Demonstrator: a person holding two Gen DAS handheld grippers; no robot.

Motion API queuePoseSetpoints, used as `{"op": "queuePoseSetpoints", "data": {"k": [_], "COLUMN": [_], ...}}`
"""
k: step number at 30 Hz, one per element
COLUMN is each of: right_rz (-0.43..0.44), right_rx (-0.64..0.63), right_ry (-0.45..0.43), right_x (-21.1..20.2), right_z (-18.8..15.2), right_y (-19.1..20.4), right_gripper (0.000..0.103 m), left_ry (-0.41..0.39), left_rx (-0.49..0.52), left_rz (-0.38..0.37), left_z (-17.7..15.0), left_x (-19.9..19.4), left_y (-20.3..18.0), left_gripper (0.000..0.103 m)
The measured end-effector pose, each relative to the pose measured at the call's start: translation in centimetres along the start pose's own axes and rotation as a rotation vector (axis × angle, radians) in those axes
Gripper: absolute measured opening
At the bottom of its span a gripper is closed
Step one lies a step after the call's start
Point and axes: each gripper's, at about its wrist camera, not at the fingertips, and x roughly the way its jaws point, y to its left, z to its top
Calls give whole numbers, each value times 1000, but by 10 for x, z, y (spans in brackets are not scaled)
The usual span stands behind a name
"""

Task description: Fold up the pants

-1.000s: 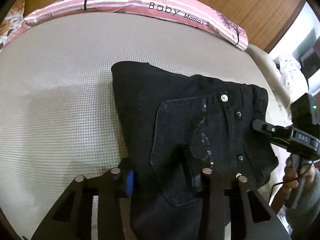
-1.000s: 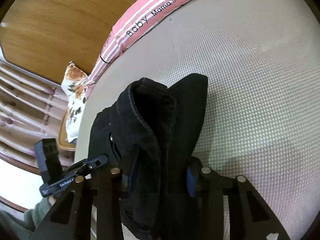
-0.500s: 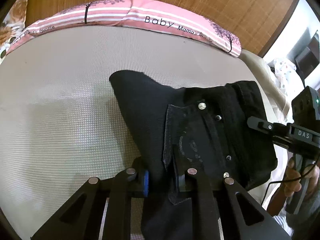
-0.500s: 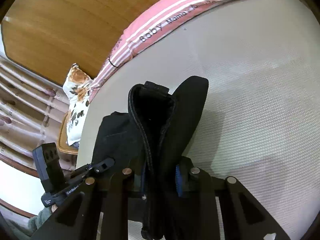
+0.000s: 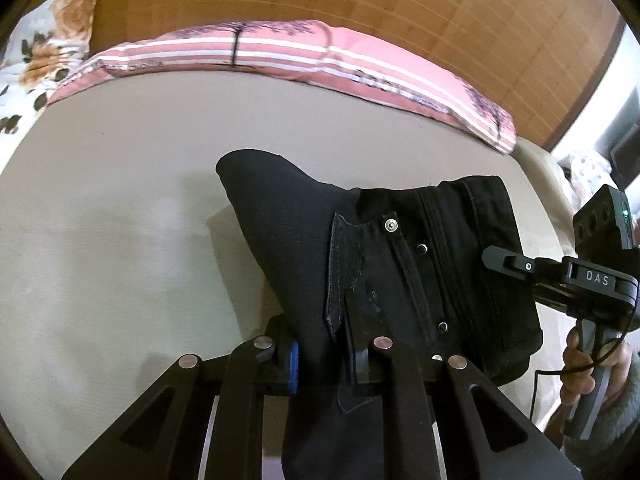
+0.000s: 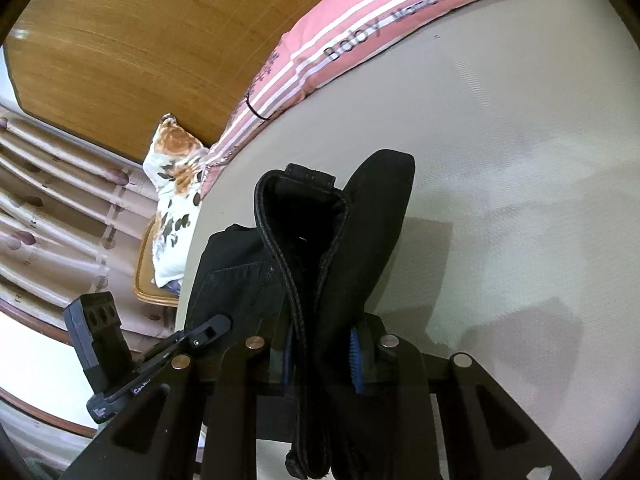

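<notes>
The left claw [image 5: 326, 354] is clenched on the black pants [image 5: 384, 264], which hang bunched above the beige bed [image 5: 120, 208], below the pink pillow [image 5: 280, 52]. The right claw [image 6: 322, 350] grips their waistband end.

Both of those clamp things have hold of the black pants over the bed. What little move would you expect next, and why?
Probably a short carry forward and down, to lay the pants flat on the mattress. The left tool and the right tool are each shut on the bunched fabric, which hangs raised above the bed and casts a shadow there. Bare mattress lies ahead, short of the pink pillow.
</notes>
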Motion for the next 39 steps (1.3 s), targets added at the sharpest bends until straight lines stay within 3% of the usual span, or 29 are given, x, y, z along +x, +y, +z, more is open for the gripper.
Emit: {"op": "queuePoseSetpoints", "data": {"k": [13, 17, 19, 21, 26, 31, 39], "right_rz": [27, -4, -49, -90, -169, -247, -280], "right_rx": [4, -9, -8, 1, -32, -84, -101], "right_ry": [-5, -10, -12, -13, -30, -46, -87], "right_x": [47, 55, 59, 60, 55, 41, 18], "right_z": [50, 56, 55, 53, 43, 22, -6], "right_y": [15, 12, 7, 0, -6, -9, -3], "right_gripper": [21, 21, 25, 39, 50, 50, 55], "left_ry": [-62, -59, -37, -32, -25, -28, -58], "left_rx": [-25, -35, -41, -54, -60, -20, -20], "left_rz": [46, 53, 82, 92, 119, 158, 238], "left_z": [55, 61, 58, 55, 40, 19, -12], "left_x": [14, 22, 32, 37, 38, 31, 7], "left_y": [38, 46, 52, 58, 64, 60, 46], "left_gripper": [17, 17, 22, 26, 39, 46, 50]}}
